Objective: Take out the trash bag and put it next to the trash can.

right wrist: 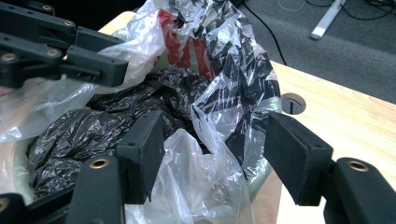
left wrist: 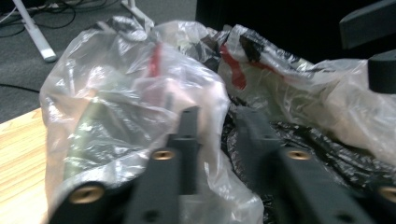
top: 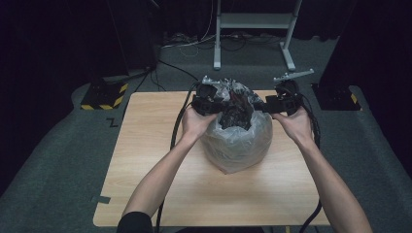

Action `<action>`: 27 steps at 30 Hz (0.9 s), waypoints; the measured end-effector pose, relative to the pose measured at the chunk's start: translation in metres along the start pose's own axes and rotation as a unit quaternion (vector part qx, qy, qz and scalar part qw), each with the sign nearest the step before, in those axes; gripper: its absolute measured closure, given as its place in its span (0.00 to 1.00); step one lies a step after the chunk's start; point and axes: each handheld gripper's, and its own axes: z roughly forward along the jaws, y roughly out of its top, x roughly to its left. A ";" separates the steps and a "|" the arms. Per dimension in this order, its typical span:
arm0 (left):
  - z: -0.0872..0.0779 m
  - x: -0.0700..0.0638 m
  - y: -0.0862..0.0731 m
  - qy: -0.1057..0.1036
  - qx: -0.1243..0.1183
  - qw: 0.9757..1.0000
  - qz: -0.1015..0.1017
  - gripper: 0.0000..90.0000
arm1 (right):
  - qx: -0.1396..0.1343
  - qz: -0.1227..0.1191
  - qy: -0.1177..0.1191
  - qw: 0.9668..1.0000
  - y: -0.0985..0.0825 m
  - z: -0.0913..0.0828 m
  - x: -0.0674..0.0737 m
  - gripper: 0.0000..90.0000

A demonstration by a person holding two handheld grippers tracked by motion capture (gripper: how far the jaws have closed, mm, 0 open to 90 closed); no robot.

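1. The clear plastic bag [top: 238,141] stands near the middle of the worktop [top: 145,160], its mouth pulled open toward the far edge, with a crumpled black bag [top: 236,114] stuffed inside. The film is thin and wrinkled; a pull outward from both sides could tear the rim or stretch it out of shape.
2. The left gripper [left wrist: 219,135] has its jaws set close together, with a fold of the clear rim between them. Whether the pads really pinch it I cannot tell, so the film may slide free as soon as tension comes on.
3. The right gripper [right wrist: 224,154] has its jaws standing wide apart, straddling the rim on its side without pressing it. Closing from here could catch too small a piece of film, or the black bag with it.
4. With one side loose, the mouth could collapse inward over the contents.
5. A hard sideways tug might tip or drag the whole bundle across the worktop, toward the cable hole [right wrist: 293,102].
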 end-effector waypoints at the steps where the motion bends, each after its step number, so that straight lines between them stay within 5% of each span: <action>1: 0.001 0.000 0.000 0.000 0.005 1.000 -0.001 0.86 | 0.000 0.000 0.000 1.000 0.000 0.000 0.000 0.41; 5: 0.003 0.002 -0.001 0.000 0.014 1.000 -0.004 0.97 | 0.009 0.003 -0.005 1.000 0.000 0.006 -0.002 0.46; 13: 0.002 -0.001 0.000 -0.022 0.006 1.000 -0.005 0.98 | 0.031 -0.010 -0.008 0.999 -0.002 0.020 -0.002 0.95; 17: 0.004 -0.004 0.000 -0.041 0.005 0.999 -0.004 0.97 | 0.037 -0.015 -0.001 0.999 0.000 0.025 -0.001 1.00; 20: 0.005 -0.007 0.000 -0.061 0.009 0.998 -0.002 0.91 | 0.035 -0.012 0.003 0.999 0.003 0.026 0.001 1.00; 27: 0.008 -0.013 0.000 -0.079 0.001 0.997 -0.001 0.58 | 0.026 -0.005 0.013 1.000 0.007 0.026 0.002 1.00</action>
